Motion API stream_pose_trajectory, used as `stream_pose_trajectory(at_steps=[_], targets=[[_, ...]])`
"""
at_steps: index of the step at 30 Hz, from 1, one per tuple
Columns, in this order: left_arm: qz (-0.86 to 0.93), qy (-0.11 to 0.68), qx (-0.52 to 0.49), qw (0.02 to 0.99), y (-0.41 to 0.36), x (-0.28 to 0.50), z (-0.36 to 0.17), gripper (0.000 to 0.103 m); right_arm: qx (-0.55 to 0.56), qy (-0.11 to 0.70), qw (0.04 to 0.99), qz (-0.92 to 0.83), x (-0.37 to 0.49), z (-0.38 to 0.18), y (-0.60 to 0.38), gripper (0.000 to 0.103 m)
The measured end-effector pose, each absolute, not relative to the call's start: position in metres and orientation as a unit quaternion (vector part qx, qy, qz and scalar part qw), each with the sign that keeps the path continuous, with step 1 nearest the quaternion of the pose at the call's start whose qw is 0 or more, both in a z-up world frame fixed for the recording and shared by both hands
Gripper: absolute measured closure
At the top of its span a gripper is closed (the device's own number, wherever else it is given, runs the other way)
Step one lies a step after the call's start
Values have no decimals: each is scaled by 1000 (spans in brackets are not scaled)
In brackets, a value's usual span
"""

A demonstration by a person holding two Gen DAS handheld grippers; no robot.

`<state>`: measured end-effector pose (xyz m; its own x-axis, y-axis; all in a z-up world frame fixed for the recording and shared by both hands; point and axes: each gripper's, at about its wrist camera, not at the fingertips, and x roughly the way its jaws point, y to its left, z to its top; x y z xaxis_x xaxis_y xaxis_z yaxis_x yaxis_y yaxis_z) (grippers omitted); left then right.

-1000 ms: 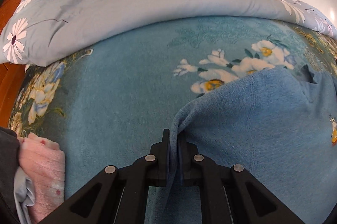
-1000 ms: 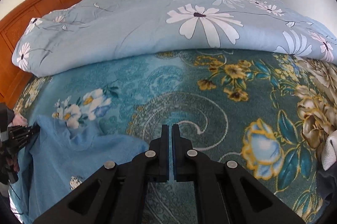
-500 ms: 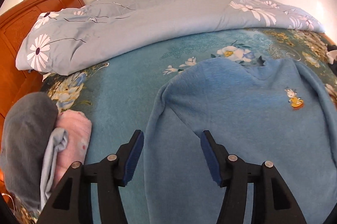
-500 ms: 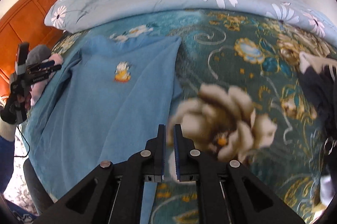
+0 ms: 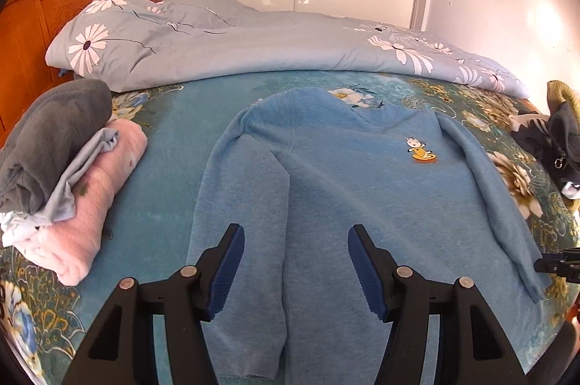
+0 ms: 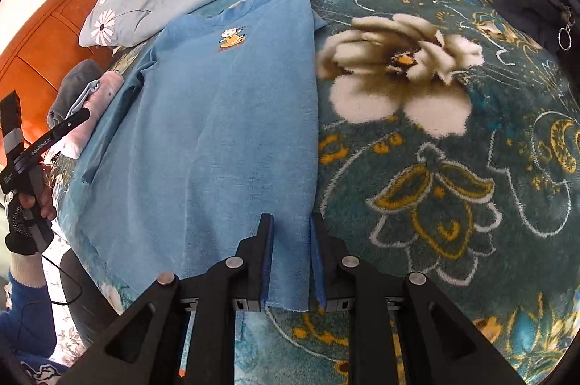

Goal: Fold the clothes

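— Where is the sweater?

— The blue sweater [image 5: 344, 189] lies flat on the patterned bedspread [image 5: 174, 116], chest up, neckline toward twelve o'clock and hem toward me at six. Its cartoon patch [image 5: 420, 151] sits at about two o'clock on the chest. Both sleeves lie along the body, not spread wide.

— How will it handle?

— I judge it soft, fleecy and light, limp when lifted, with enough nap to cling to the bedspread and not slide. I would pinch it at a hem corner or a shoulder seam, taking both layers, so that the fold carries over evenly.

— And your grippers?

— My left gripper [image 5: 295, 267] is spread wide and holds nothing; it hovers over the lower body at six o'clock. My right gripper [image 6: 291, 256] is parted a little, with the hem edge lying between its jaws, which I do not see clamped on the cloth.

— What does each camera add?

— The left view shows the folded stack [image 5: 65, 174] of grey and pink at nine o'clock, the rolled duvet [image 5: 253, 48] at twelve and dark clothes [image 5: 554, 142] at three. Only the right view shows the hem corner at my jaws, and my gloved left hand [image 6: 25, 222] at eight o'clock.
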<state>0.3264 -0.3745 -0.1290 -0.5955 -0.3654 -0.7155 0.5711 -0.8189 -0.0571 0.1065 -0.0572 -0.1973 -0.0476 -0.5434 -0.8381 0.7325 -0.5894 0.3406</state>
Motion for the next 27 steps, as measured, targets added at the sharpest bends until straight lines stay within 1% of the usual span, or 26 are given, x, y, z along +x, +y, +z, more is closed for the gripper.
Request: stream_pose_trajectory(at_steps=[1,2,5,8,11,19,22,25,27], targets=[[-882,146,361,265,-373,329,-129,40,529,81,449,-715,106,-195,-57,99],[-882,149,359,266,-371,331,-130,40,529,74,455,-713,106,-191,-58,100],[-889,146,342,267,-369,340,-125,40,507,82,467,-720,107,-167,-62,101],[-893,144,328,271,-372,347,-122,40,478,72,479,-733,101,-127,-69,101],[-895,162,312,274,-386,353,-120,40,449,54,487,-747,90,-81,-83,101],[-897,207,272,280,-423,371,-118,39,360,91,532,-761,98,34,-208,101],[-895,218,264,285,-437,377,-119,39,364,116,545,-746,109,40,-281,101],[-893,229,256,290,-451,384,-121,37,386,159,542,-729,121,12,-355,101],[-891,239,255,290,-459,387,-126,37,417,181,532,-714,126,-26,-399,101]])
